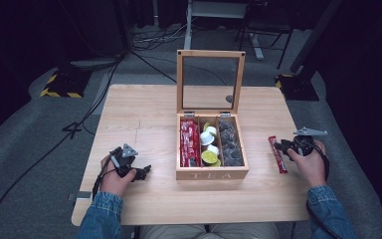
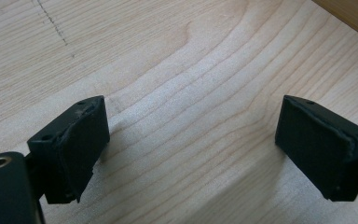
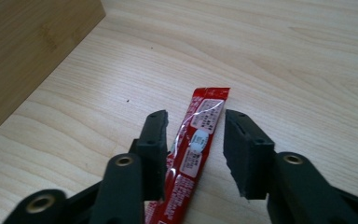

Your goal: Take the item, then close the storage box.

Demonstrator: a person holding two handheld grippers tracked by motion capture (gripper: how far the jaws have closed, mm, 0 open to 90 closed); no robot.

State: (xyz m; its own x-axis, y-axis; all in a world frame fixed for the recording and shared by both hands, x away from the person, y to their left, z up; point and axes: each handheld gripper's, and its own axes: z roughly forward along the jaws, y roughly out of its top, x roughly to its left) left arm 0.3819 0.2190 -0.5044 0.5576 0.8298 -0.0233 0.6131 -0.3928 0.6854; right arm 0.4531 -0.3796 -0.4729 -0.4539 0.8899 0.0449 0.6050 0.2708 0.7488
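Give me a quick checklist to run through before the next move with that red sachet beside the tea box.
1. Red sachet flat on the table, right of the tea box: ok.
2. Right hand-held gripper straddles the sachet, pads apart: ok.
3. Pads pressing on the sachet: not ok.
4. Box lid upright and open: ok.
5. Room in the compartment with the other red sachets: cannot tell.
6. Left hand-held gripper open, over bare table: ok.
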